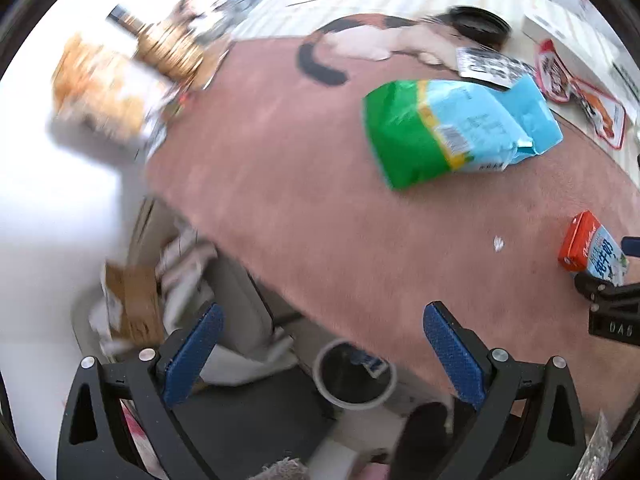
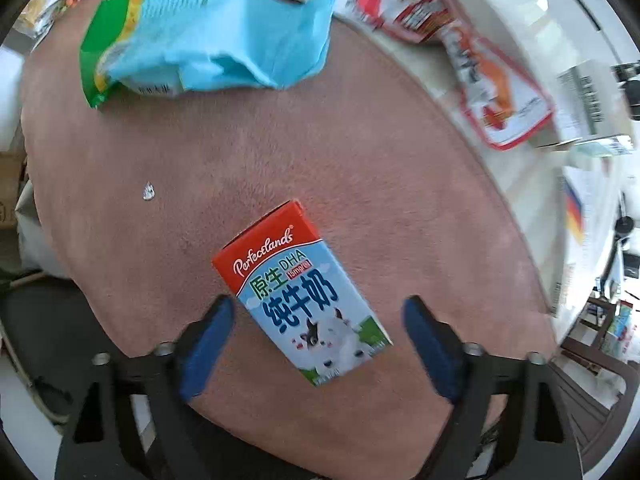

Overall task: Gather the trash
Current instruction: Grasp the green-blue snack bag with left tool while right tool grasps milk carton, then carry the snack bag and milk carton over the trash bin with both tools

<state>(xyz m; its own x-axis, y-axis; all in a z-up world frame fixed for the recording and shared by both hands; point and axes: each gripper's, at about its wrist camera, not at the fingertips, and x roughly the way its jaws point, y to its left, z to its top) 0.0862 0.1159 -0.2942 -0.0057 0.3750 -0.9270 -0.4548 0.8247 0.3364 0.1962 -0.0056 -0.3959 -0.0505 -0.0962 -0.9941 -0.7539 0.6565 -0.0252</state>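
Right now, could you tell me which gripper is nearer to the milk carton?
Right. The right gripper is open with the milk carton lying between its fingers; the left gripper is open farther off, over the table edge.

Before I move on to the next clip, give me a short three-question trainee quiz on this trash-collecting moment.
1. True or false: the right gripper has already closed on the milk carton.
2. Multiple choice: the green and blue snack bag lies on A) the pink tablecloth, B) the floor, C) the bin.
3. Fill in: below the left gripper, past the table edge, stands a round ____.

Key:
1. False; its jaws are open, with the carton lying flat between the fingers.
2. A.
3. Trash bin, with a dark liner and a wrapper inside.
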